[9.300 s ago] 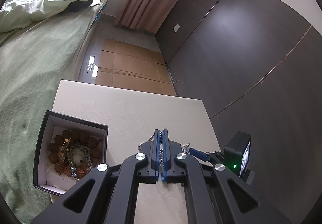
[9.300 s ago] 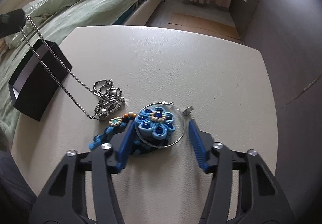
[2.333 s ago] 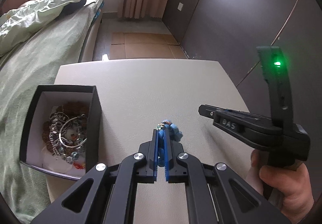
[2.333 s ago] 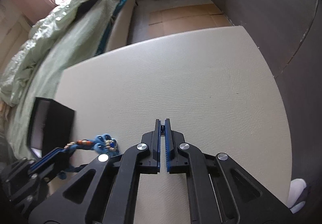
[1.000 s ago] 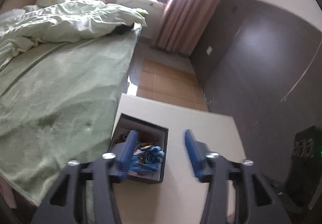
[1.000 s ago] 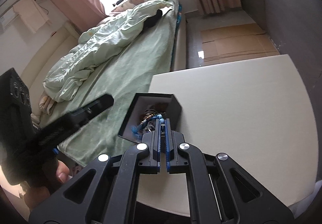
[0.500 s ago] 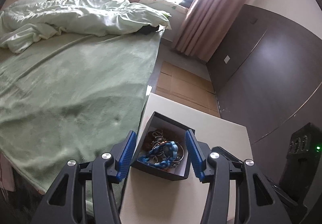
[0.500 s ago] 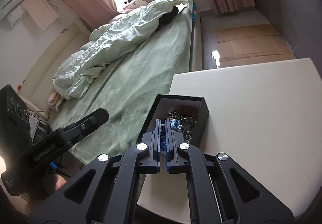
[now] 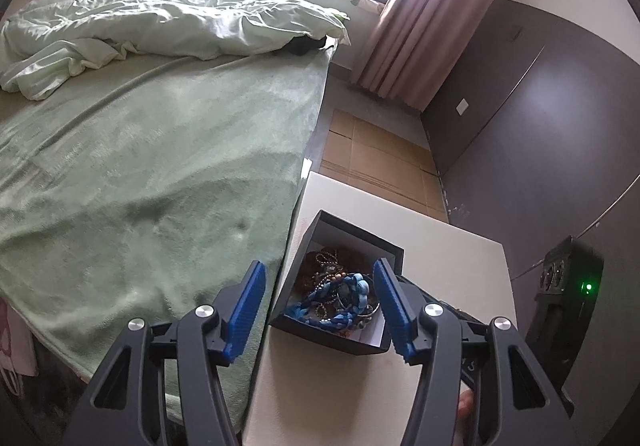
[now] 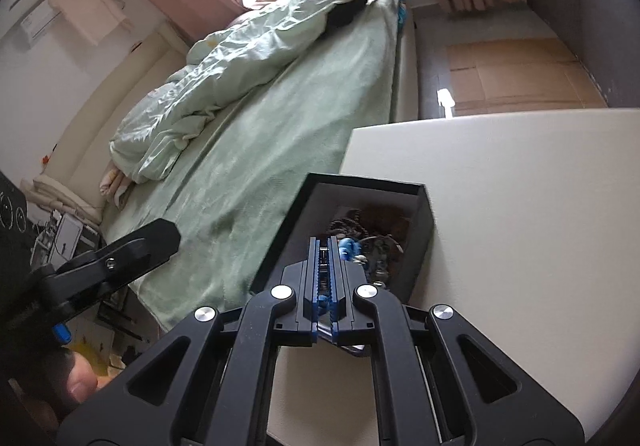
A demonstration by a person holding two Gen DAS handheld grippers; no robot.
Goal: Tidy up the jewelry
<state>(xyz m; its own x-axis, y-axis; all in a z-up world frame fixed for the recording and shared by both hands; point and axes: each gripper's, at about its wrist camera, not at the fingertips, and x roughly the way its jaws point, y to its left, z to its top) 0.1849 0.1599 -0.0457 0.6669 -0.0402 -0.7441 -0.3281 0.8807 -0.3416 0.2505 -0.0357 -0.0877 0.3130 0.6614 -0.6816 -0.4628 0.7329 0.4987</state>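
Left gripper [image 9: 318,306] has its tongs spread wide with nothing between them, hanging just above the black box [image 9: 390,252], one blue pad either side of it in the left wrist view. Right gripper [image 10: 324,270] has its tongs pressed together, and I don't see anything pinched in there; it's just over the near edge of the box. The box sits at the bed-side corner of the white table [image 10: 540,205], right next to the green bed [image 9: 140,165]. Inside the box, on top of the pile, is the blue braided piece [image 9: 340,296], with chains and brown beads tangled under it. My guess on handling: all of this is light and floppy, so it'll drape and snag rather than hold its shape, and the chains look like they'd come up in a clump if you tugged one. If anything needs moving, I'd pinch the thick blue braid, since it's soft and grippy, not the thin slippery chains. The table around the box looks cleared, so this seems basically done.
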